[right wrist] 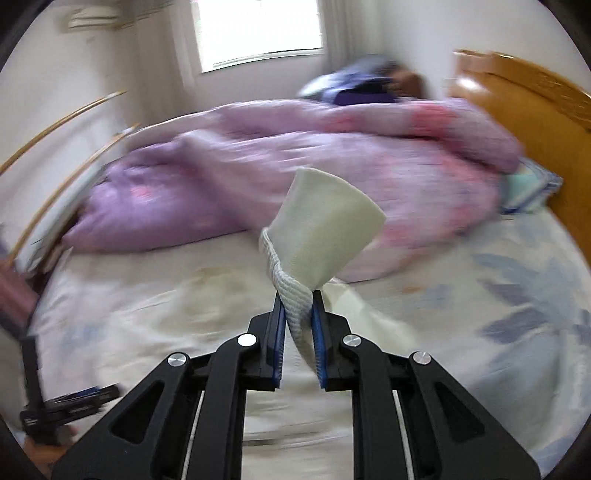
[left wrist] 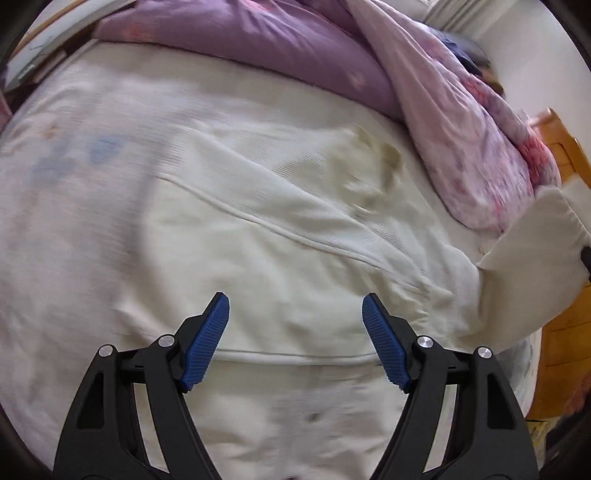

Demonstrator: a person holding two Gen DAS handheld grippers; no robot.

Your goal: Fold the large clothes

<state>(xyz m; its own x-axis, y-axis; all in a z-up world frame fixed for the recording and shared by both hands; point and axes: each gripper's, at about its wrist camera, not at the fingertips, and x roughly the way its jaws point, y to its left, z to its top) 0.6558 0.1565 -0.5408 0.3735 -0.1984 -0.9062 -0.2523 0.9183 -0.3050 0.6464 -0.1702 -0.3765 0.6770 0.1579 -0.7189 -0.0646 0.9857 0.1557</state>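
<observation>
Currently: cream knit garment (left wrist: 280, 221) spread on a bed, one ribbed cuff lifted

Right gripper (right wrist: 298, 332) jaws clenched on the ribbed cuff (right wrist: 295, 299), sleeve end raised above the floral bedsheet (right wrist: 517, 295). Left gripper (left wrist: 295, 343) jaws released, wide apart, empty, hovering over the garment's body near its hem. Purple floral duvet (left wrist: 258, 40) bunched behind the garment; wooden headboard (right wrist: 524, 96) at right; both views motion-blurred

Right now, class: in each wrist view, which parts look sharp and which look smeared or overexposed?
Left wrist view: left gripper crisp, cream garment softly streaked. Right wrist view: right gripper and its pinched cuff sharp, purple duvet motion-smeared, window blown white.
</observation>
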